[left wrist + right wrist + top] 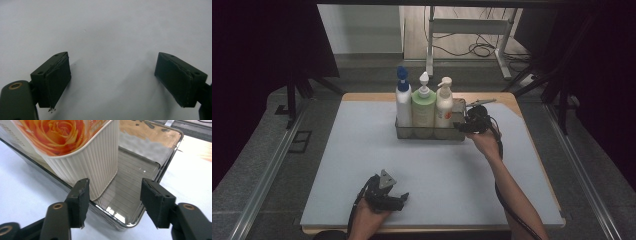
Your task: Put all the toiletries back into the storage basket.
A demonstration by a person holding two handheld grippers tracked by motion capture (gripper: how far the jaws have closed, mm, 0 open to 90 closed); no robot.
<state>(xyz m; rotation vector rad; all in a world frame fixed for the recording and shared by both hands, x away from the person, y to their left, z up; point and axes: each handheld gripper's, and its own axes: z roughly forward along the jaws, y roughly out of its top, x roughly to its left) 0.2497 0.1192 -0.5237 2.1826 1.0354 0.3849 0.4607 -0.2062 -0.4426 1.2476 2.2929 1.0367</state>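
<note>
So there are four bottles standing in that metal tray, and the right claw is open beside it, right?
Not quite: the high view shows three bottles in the tray, not four. The right claw is open beside it, at the tray's free end next to the rose bottle.

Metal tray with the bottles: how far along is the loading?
Done: three bottles stand in the metal tray: the blue-capped bottle, the green bottle and the rose-label bottle. In hand: the right gripper sits at the tray's right end, jaws open with nothing between the pads, beside the rose-label bottle. Left: that end of the tray is bare, so one slot looks unfilled. The left gripper is open over the mat.
</note>
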